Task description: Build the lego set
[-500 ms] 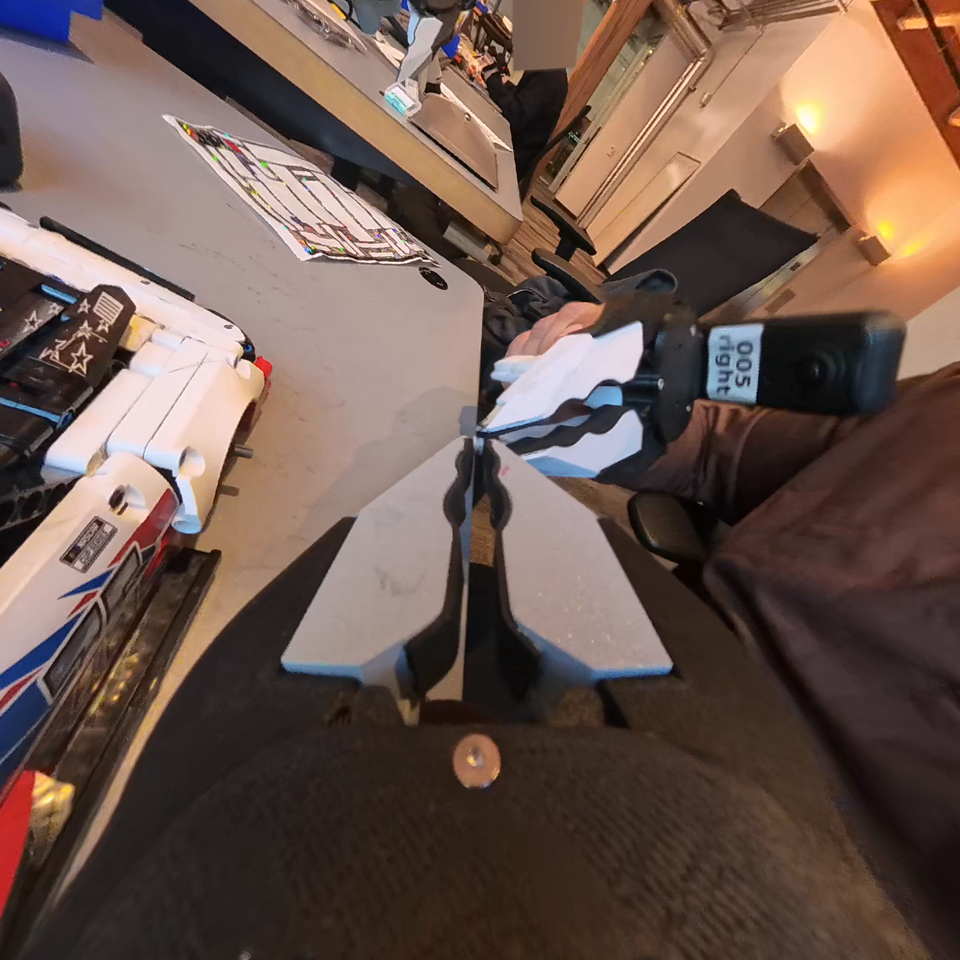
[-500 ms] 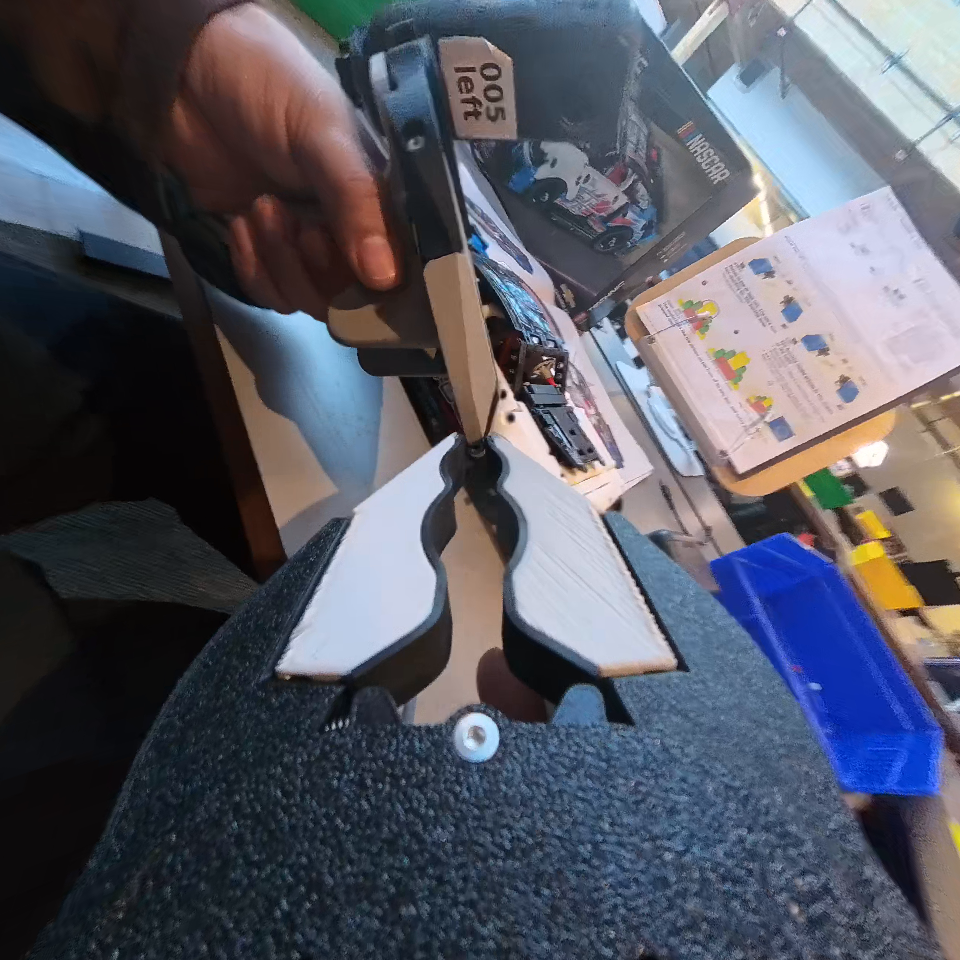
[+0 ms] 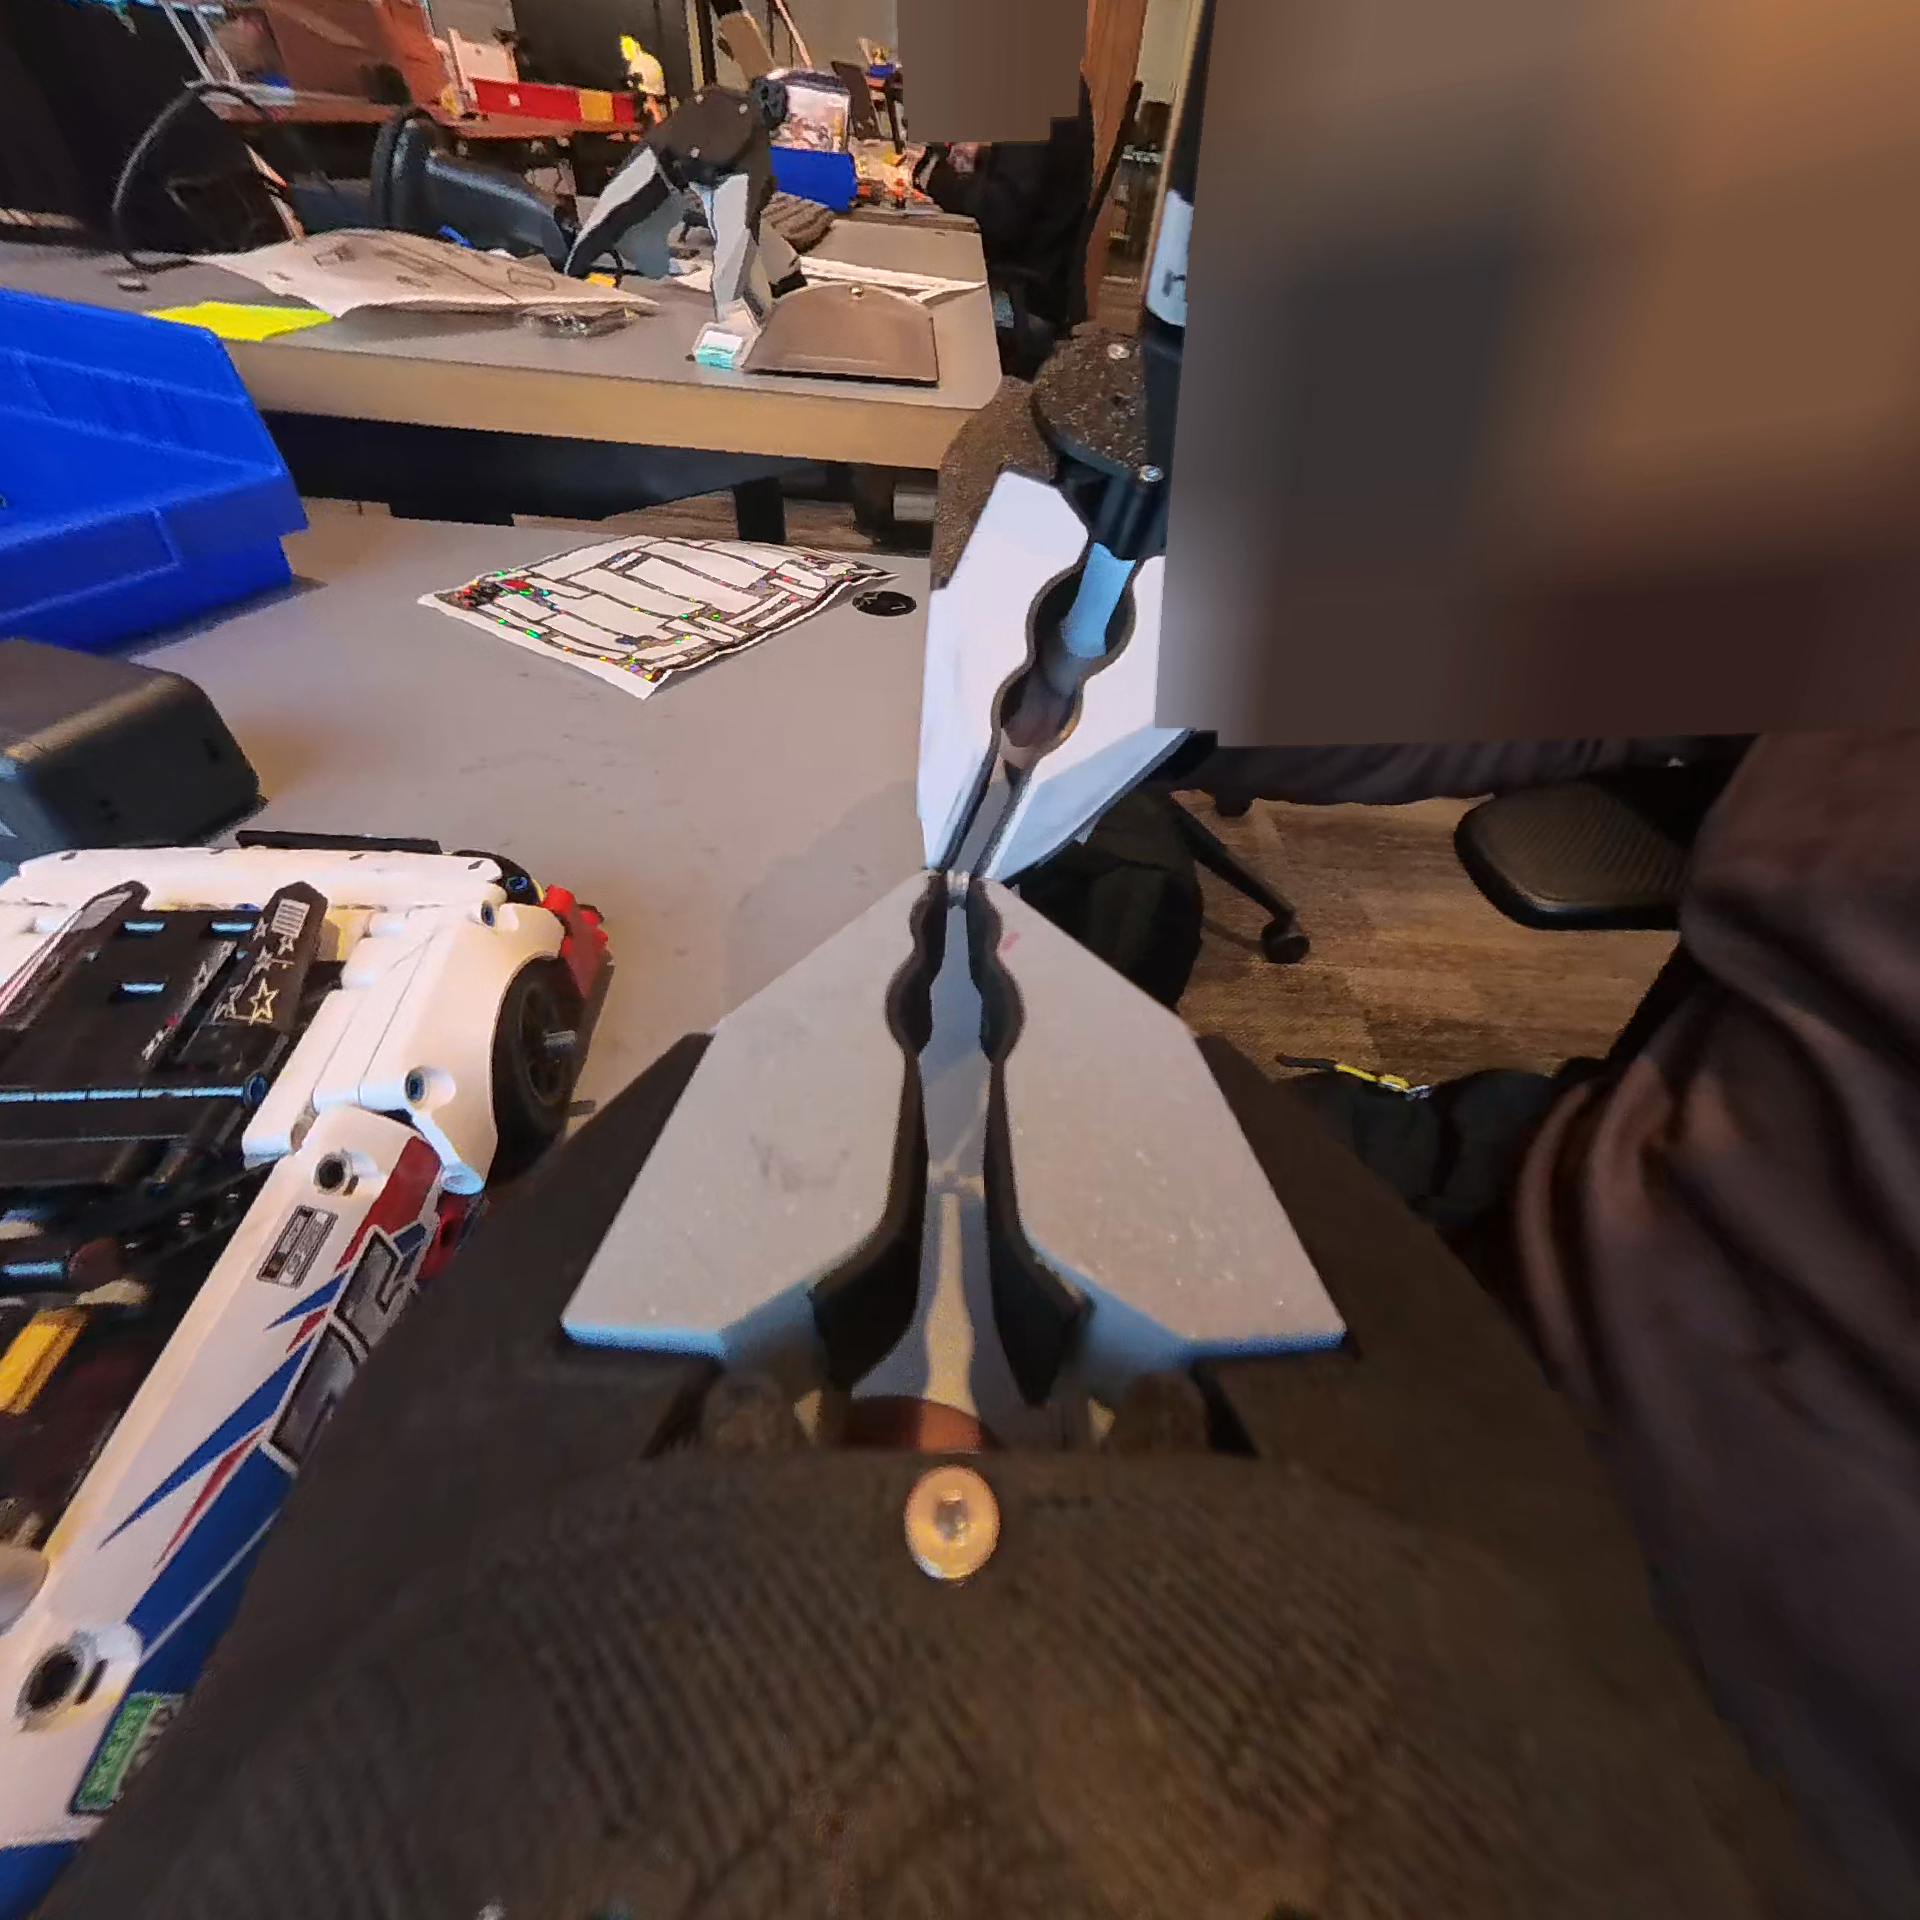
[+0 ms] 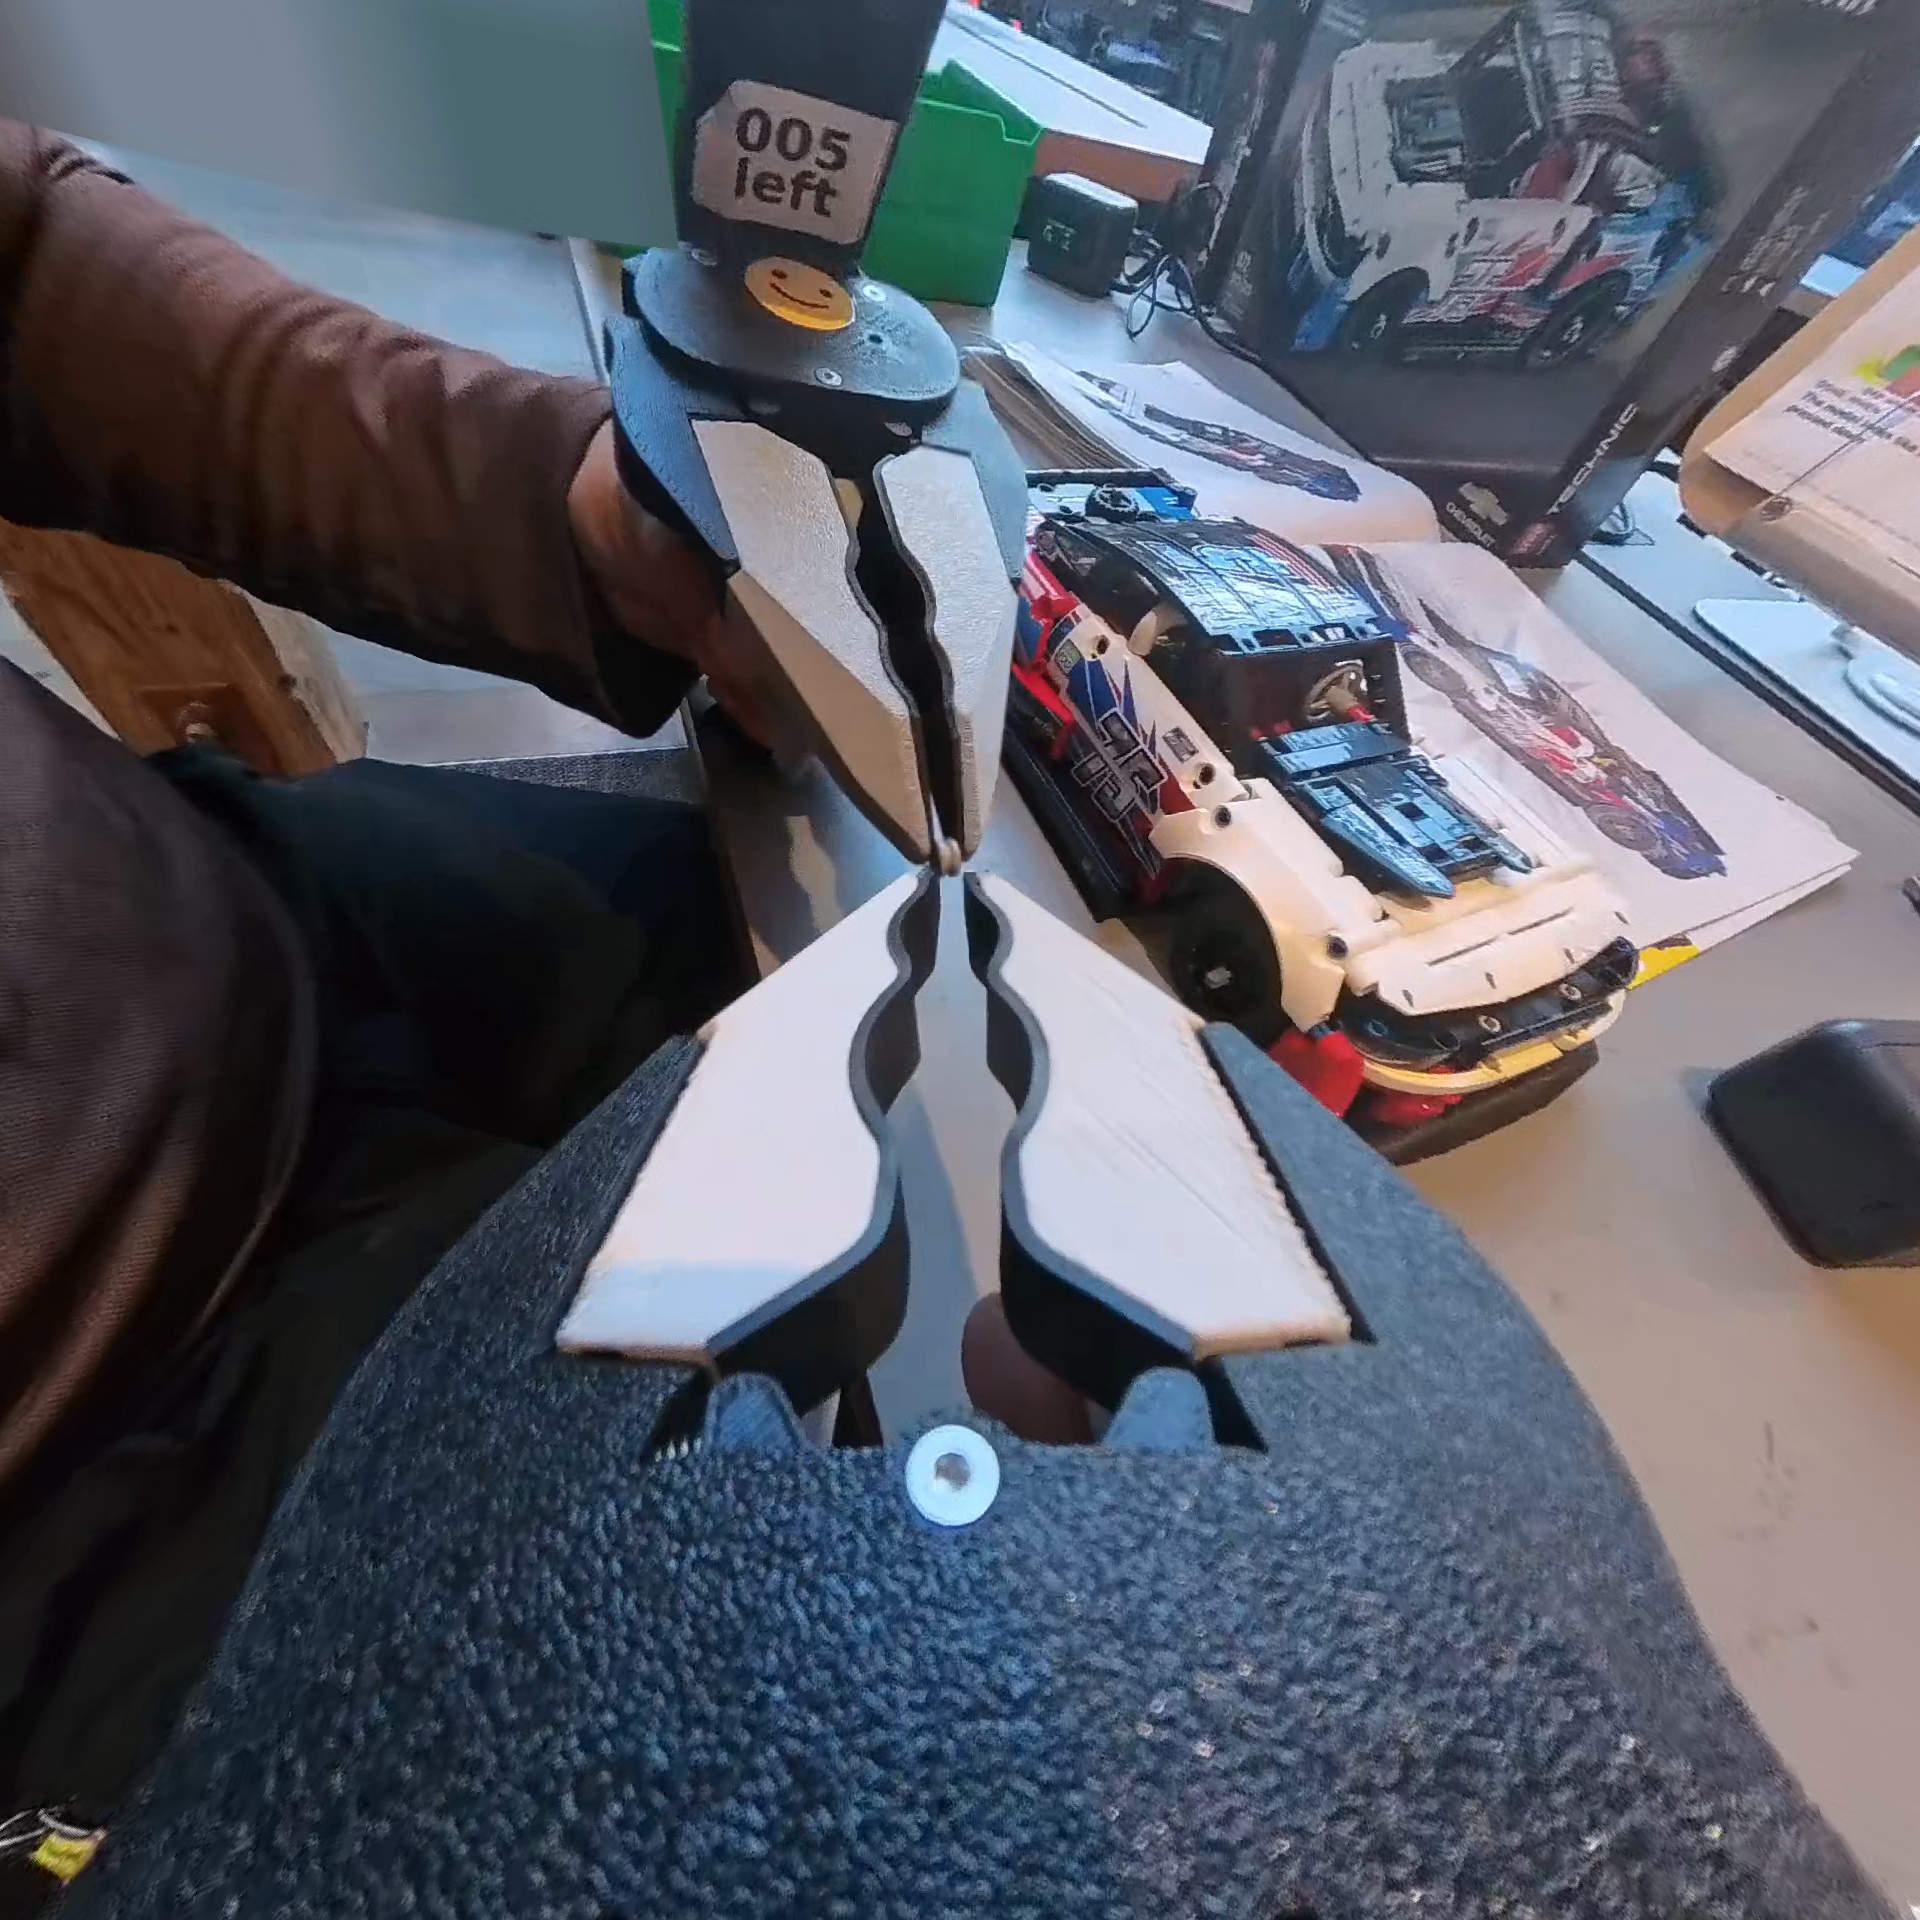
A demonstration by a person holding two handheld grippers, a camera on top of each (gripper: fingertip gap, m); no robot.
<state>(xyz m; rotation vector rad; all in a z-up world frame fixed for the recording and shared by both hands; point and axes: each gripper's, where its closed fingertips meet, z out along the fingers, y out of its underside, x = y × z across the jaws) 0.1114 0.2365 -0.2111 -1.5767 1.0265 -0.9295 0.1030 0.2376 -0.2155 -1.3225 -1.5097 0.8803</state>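
The grey table [image 4: 1621,1455] carries the whole job, and the biggest thing on it is the nearly finished lego car [image 4: 1299,790], white with blue and red decals, lying across the right centre of the right wrist view and along the left edge of the left wrist view; it rests on open instruction sheets [image 4: 1621,748], likely so the build can be checked against the printed picture. Behind it, at the upper right, the set's box [image 4: 1538,239] stands upright, and a sticker sheet [image 3: 644,608] lies flat on the table in the upper middle of the left wrist view, well apart from the car. Both grippers are lifted off the table in front of the person's lap, tip to tip, which suggests a hand-over or a re-grip of one tiny part away from the model. The left gripper [image 4: 940,831] comes down from the top of the frame, its jaws pressed together on a small grey piece [image 4: 945,854]. The right gripper [image 4: 943,883] points up at it, its tips nearly closed just beneath that piece; whether they grip it I cannot tell.
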